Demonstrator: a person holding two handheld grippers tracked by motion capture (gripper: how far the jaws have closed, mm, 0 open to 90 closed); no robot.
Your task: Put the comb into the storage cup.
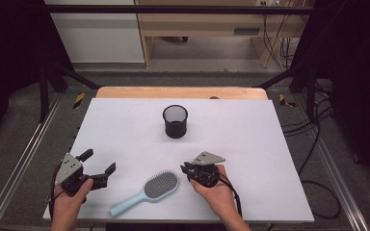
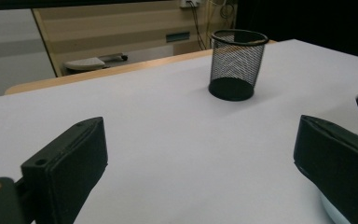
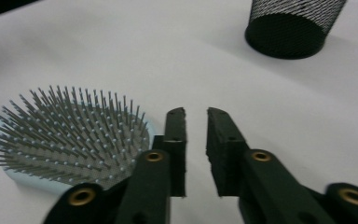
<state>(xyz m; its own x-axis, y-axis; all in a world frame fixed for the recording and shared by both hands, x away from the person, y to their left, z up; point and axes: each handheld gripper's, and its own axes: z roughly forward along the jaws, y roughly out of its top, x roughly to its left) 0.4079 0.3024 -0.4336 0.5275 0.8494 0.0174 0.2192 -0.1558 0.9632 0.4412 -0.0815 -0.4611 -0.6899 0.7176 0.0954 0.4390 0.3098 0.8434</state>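
On table [image 1: 250, 144]: one hairbrush [image 1: 147, 192], one cup [image 1: 175, 121]

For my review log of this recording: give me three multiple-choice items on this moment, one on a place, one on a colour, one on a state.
1. Where does the hairbrush lie?
A. in the mesh cup
B. between the two tools
C. on the floor

2. What colour is the mesh cup?
A. black
B. red
C. white

3. How stands the left tool?
A. shut on the brush
B. shut on the cup
C. open, holding nothing

B: it lies flat on the white table, left of the right tool.
A: black mesh.
C: jaws wide apart, nothing between them.
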